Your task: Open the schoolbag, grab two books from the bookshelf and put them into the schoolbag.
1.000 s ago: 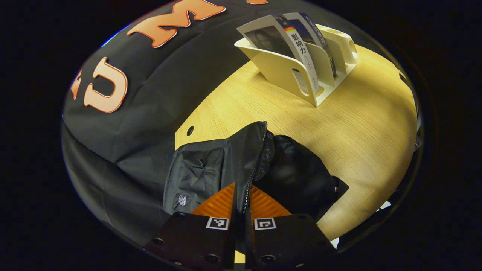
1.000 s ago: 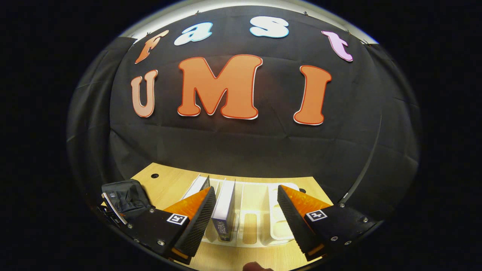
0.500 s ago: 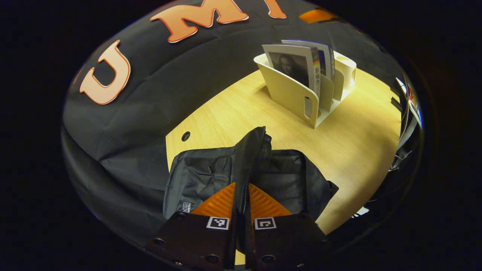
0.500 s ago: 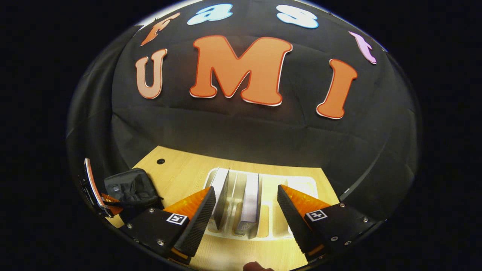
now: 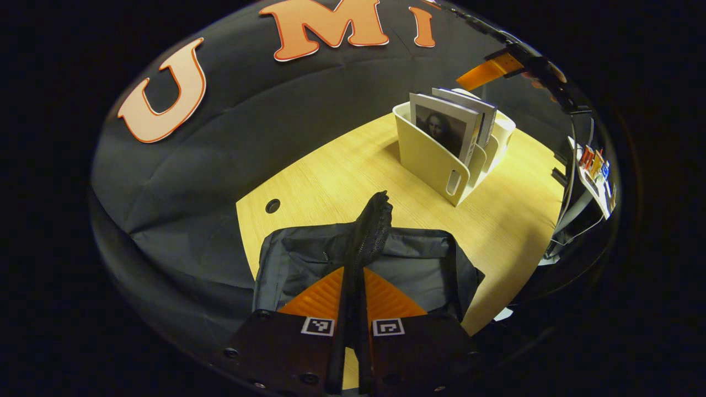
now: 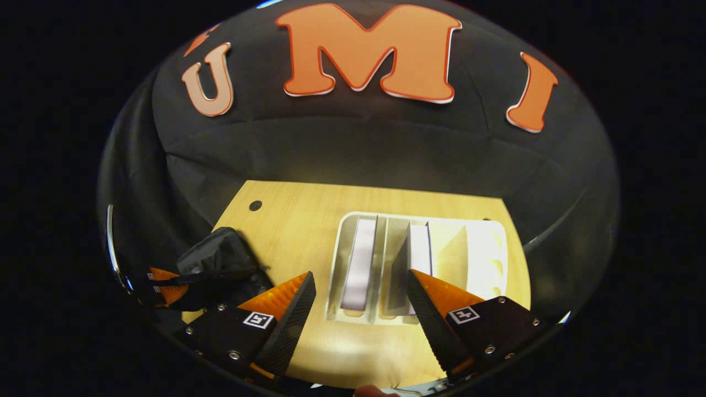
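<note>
The soft black fabric schoolbag (image 5: 380, 264) is slumped at the desk's near left corner, and a floppy ridge of its zippered flap (image 5: 368, 234) is pinched between the closed fingers of the left gripper (image 5: 353, 292), so the mouth is held up. Two thin paperback books (image 6: 386, 264) are stood upright in the left slots of the cream plastic bookshelf (image 6: 485, 259) toward the back right of the light wooden desk (image 5: 342, 171). They're probably light and fairly stiff, best pinched across the top edge. The right gripper (image 6: 358, 298) is hung above them, fingers spread wide, nothing touched.
</note>
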`<action>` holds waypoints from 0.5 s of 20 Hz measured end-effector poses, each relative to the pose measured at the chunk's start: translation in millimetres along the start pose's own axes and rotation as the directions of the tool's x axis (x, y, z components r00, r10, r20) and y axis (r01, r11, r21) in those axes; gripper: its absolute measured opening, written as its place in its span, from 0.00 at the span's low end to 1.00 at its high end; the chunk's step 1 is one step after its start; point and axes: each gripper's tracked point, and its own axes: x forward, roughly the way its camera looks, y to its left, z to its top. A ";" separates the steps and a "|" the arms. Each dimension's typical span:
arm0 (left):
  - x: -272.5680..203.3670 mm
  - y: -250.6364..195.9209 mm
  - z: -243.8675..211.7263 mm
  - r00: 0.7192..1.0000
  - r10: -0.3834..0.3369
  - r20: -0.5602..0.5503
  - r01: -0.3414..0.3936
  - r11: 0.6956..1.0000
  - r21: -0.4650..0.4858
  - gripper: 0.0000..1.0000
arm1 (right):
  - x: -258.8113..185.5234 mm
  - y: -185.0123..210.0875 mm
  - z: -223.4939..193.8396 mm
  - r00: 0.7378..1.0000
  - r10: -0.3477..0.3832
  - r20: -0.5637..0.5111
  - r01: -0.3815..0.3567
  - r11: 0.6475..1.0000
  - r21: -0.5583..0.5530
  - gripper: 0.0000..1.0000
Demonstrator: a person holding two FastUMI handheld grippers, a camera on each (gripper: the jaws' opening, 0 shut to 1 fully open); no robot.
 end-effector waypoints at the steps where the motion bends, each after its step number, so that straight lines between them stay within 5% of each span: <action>1: -3.3 2.8 2.2 1.000 -0.011 -0.002 0.011 1.000 0.001 0.11 | 4.3 1.3 0.2 1.000 0.002 -0.029 -0.001 1.000 0.027 0.99; 10: -10.9 28.2 10.3 0.989 -0.148 -0.027 0.147 0.988 -0.039 0.05 | 57.5 3.2 5.1 0.973 -0.030 -0.228 0.043 0.998 0.050 0.99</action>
